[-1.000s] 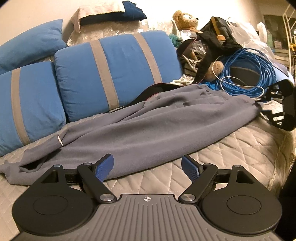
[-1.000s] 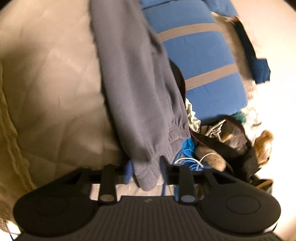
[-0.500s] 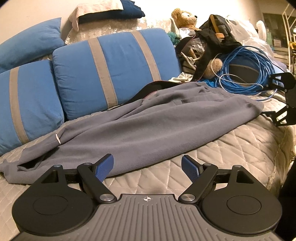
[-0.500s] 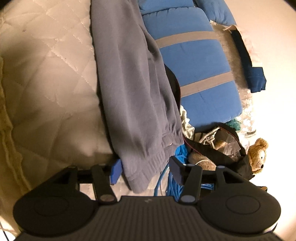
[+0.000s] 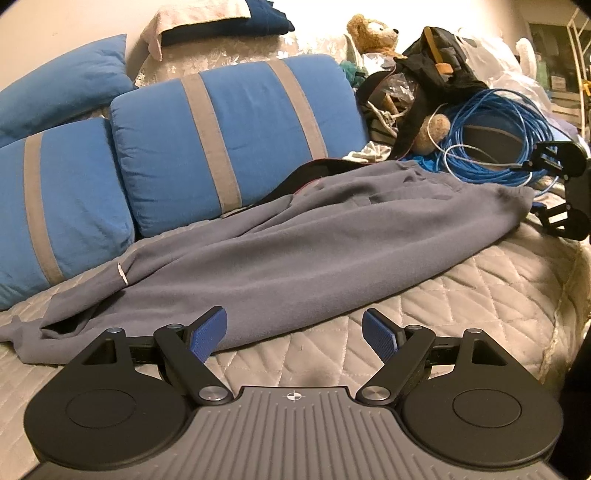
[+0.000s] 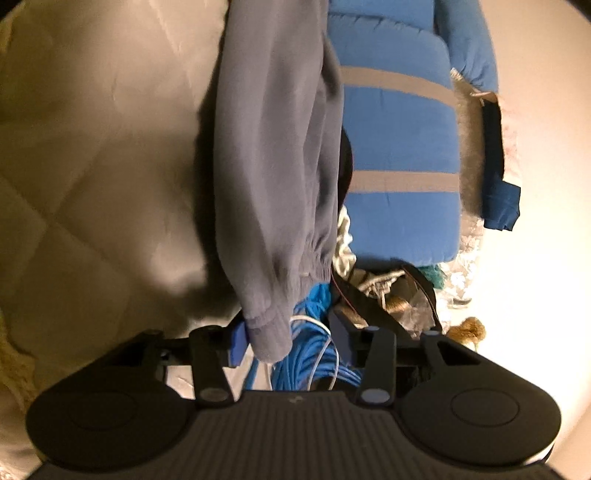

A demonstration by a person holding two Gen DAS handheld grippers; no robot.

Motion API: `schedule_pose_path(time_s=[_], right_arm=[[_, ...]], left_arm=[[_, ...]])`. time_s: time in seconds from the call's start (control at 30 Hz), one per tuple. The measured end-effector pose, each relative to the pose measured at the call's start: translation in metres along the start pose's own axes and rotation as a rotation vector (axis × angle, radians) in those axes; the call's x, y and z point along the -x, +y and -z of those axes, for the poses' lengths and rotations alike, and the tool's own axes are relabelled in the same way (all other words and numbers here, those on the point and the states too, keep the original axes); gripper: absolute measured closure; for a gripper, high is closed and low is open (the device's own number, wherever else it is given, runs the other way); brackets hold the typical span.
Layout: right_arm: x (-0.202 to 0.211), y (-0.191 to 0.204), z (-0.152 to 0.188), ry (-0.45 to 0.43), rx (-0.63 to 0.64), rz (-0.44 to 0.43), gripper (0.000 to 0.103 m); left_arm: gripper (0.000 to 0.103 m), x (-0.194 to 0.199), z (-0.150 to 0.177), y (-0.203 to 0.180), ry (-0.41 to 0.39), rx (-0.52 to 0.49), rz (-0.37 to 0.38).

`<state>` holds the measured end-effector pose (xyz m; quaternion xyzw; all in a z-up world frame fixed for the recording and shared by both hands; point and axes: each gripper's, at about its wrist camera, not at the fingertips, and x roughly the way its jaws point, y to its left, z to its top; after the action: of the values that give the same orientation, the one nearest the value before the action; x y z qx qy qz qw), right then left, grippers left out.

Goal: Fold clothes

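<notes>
Grey sweatpants [image 5: 295, 243] lie stretched across the quilted bed [image 5: 461, 295], with the waistband [image 6: 291, 273] at the right end. My left gripper [image 5: 295, 328] hovers open over the quilt at the pants' near edge, nothing between its blue pads [image 5: 208, 332]. In the left wrist view, my right gripper [image 5: 537, 182] stands at the waistband end. Its jaws are closing, and the waistband corner [image 6: 269, 336] hangs between them. The left pad [image 6: 238, 343] is beside the cloth; the other finger [image 6: 338, 332] stands apart from it.
Blue cushions with grey stripes [image 5: 236, 144] line the back of the bed. A coil of blue cable [image 5: 491, 140], a black bag [image 5: 439, 66] and a teddy bear [image 5: 373, 33] pile up behind the waistband. The bed's edge [image 5: 565, 288] runs along the right.
The right gripper has rolled, and its jaws widened and then narrowed around the waistband corner. The left gripper has stayed put.
</notes>
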<state>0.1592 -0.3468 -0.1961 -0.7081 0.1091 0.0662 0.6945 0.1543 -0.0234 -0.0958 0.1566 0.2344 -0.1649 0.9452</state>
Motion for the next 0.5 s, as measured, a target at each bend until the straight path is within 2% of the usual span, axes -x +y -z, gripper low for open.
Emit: schedule_pose_path(time_s=[0.03,0.1,0.13,0.2,0.37,0.5], right_arm=[[0.000,0.003,0.000,-0.010,0.021,-0.004,0.045],[0.000,0.010,-0.001,-0.030,0.066,-0.013,0.070],[0.001,0.012,-0.001,-0.041,0.081,-0.016,0.075],[0.002,0.007,-0.001,-0.055,0.067,-0.026,0.092],[0.003,-0.033,0.004,-0.063,-0.073,-0.021,0.094],[0.004,-0.070,0.007,-0.068,-0.185,-0.064,0.094]], left_arm=[[0.023,0.000,0.000,0.000,-0.004,0.001,0.004],[0.023,-0.002,0.000,0.000,0.001,-0.006,0.001],[0.023,-0.003,0.000,-0.001,0.005,-0.011,-0.003],[0.023,-0.006,0.001,-0.004,0.011,-0.029,-0.018],[0.023,-0.010,0.004,-0.016,-0.005,-0.162,-0.074],[0.023,-0.021,0.010,-0.025,0.009,-0.290,-0.131]])
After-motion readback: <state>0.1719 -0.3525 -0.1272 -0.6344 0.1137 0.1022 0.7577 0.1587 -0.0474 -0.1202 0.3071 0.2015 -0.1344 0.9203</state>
